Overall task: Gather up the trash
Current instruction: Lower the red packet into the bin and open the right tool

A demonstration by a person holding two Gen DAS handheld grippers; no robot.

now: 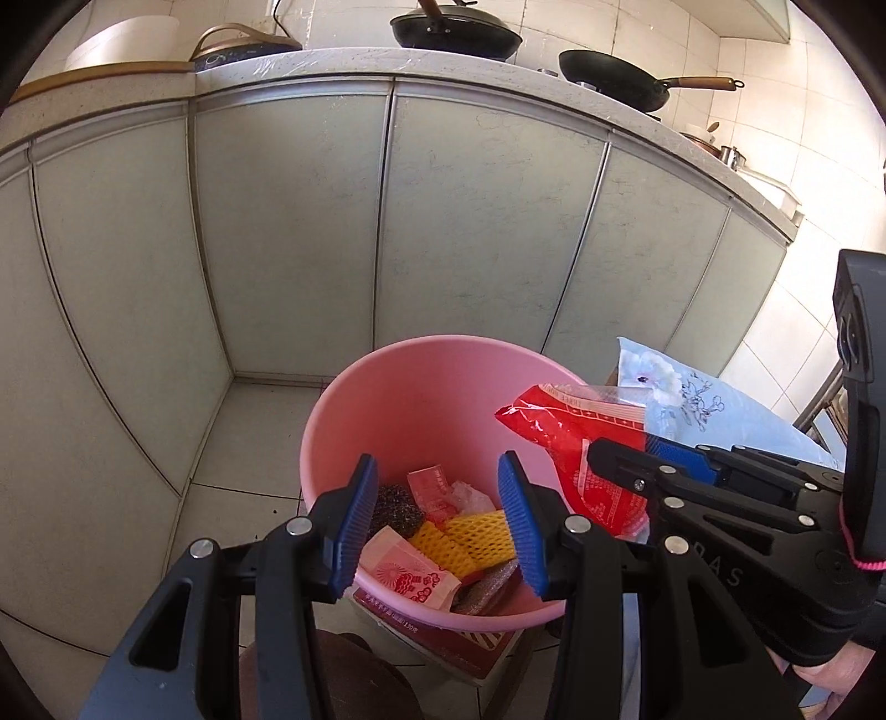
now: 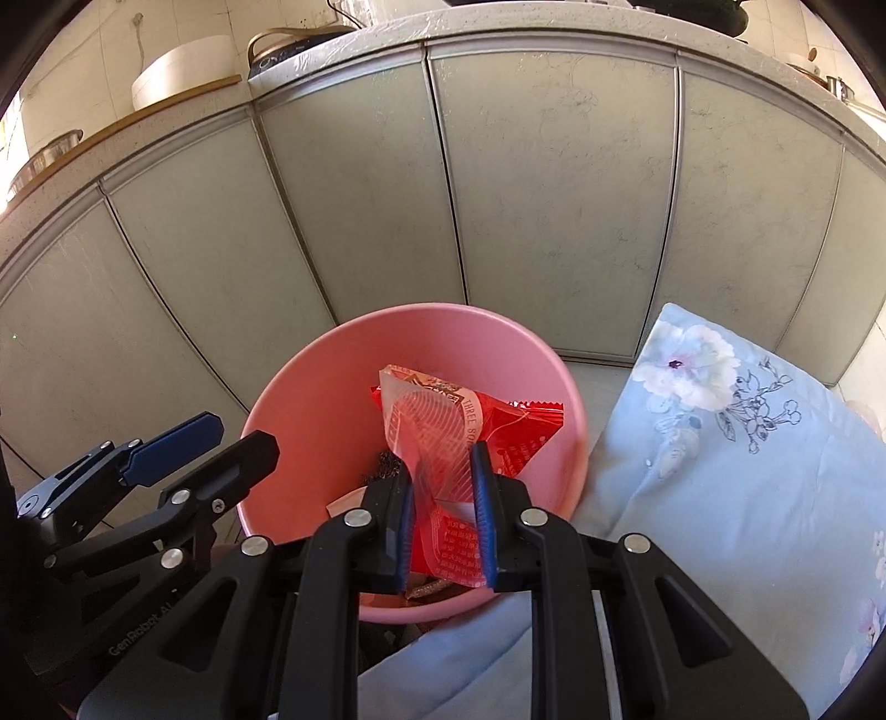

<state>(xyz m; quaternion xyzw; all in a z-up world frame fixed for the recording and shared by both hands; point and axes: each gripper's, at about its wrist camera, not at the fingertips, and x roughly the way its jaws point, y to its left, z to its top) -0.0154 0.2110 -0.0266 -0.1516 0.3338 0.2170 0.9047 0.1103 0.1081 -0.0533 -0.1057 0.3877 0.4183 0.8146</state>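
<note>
A pink plastic bin (image 1: 421, 399) (image 2: 310, 410) stands on the tiled floor by the cabinets. It holds trash: a yellow foam net (image 1: 465, 534), a steel scourer (image 1: 394, 507), red packets (image 1: 429, 487) and a pink-and-red box (image 1: 410, 573). My left gripper (image 1: 437, 523) is open and empty over the bin's near rim. My right gripper (image 2: 443, 515) is shut on a red snack bag (image 2: 470, 426) (image 1: 559, 432), held over the bin's right side. The right gripper also shows in the left wrist view (image 1: 620, 459), and the left gripper in the right wrist view (image 2: 221, 443).
Pale cabinet doors (image 1: 299, 238) close in behind the bin under a counter (image 1: 354, 58) with pans (image 1: 454, 30). A light blue floral pillow (image 2: 731, 443) (image 1: 698, 404) lies right of the bin. A reddish box (image 1: 465, 648) sits under the bin's near edge.
</note>
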